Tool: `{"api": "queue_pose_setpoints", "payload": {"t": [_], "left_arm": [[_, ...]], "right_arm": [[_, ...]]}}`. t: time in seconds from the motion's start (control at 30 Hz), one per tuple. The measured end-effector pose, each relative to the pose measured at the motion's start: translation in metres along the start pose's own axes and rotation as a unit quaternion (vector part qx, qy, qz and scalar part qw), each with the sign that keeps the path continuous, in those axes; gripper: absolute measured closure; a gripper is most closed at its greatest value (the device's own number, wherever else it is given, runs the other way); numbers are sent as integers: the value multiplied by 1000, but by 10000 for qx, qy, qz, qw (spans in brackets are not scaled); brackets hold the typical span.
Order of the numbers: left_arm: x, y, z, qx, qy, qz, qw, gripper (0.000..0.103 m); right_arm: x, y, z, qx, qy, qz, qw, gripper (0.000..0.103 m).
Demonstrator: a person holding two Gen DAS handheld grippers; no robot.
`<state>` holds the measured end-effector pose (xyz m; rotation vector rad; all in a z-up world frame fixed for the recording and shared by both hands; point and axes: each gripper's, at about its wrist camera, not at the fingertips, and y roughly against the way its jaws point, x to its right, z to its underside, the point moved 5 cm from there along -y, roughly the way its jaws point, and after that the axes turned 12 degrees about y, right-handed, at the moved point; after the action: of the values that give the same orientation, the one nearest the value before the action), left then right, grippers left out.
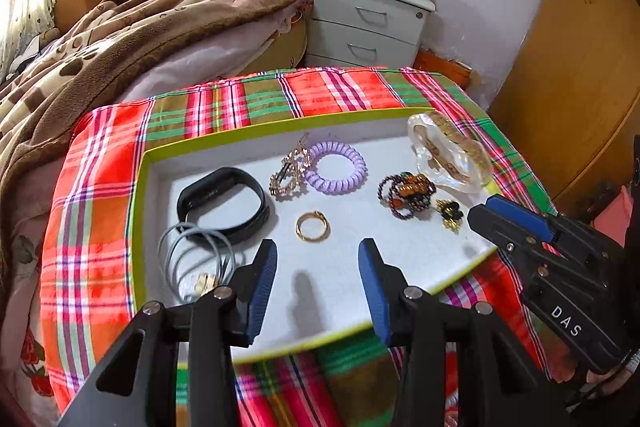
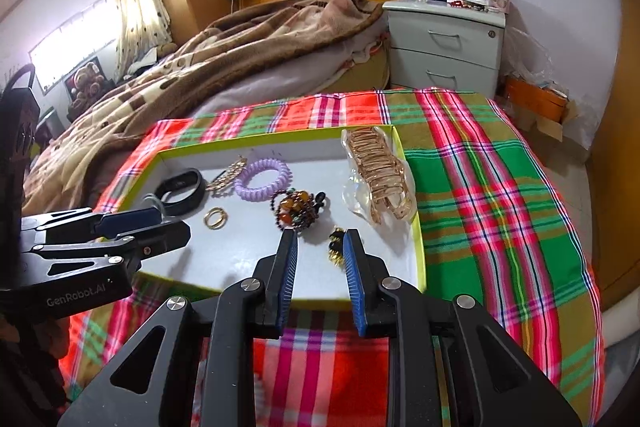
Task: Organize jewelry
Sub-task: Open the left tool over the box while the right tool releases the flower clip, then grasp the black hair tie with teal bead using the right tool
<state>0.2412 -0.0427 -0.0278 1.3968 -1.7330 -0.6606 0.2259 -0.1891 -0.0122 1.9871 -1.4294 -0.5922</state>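
Note:
A shallow white tray with a lime rim [image 1: 138, 187] [image 2: 418, 239] lies on the plaid cloth. In it are a black wristband [image 1: 222, 203] [image 2: 180, 191], a grey cord necklace [image 1: 192, 259], a gold hair clip [image 1: 290, 171] [image 2: 226, 175], a purple coil hair tie [image 1: 336, 167] [image 2: 262, 179], a gold ring [image 1: 313, 225] [image 2: 216, 218], a dark bead bracelet [image 1: 406, 195] [image 2: 296, 211], a small black-and-gold piece [image 1: 450, 213] [image 2: 336, 247] and a bagged gold chain [image 1: 448, 155] [image 2: 378, 175]. My left gripper [image 1: 318, 259] is open over the tray's near part, just short of the ring. My right gripper [image 2: 320, 247] is open and empty, its tips beside the black-and-gold piece.
The tray's table has a red, green and olive plaid cloth [image 2: 500, 187]. A bed with a brown blanket [image 1: 120, 39] lies to the left. A grey two-drawer nightstand [image 1: 368, 23] stands behind, and a wooden wardrobe [image 1: 580, 67] is at the right.

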Motion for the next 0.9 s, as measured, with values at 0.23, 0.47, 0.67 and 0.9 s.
{"api": "queue_pose_setpoints", "payload": {"t": [0.23,0.47,0.67,0.9], "left_arm": [[-8,23,18,99,177,69,9998,58],[-18,41,40,140,324,86,9993,58],[-25,48,57,85,423,129,9990,58],[-31,53,75,-1,530,177,9984,58]], "right_arm": [[-12,30,18,145,-22,-147,9998,59],[-31,52,47,28,58,-323,9995,59],[-47,56,73,-157,200,-622,9977,59],[-73,48,87,-335,549,-969,9932,59]]}}
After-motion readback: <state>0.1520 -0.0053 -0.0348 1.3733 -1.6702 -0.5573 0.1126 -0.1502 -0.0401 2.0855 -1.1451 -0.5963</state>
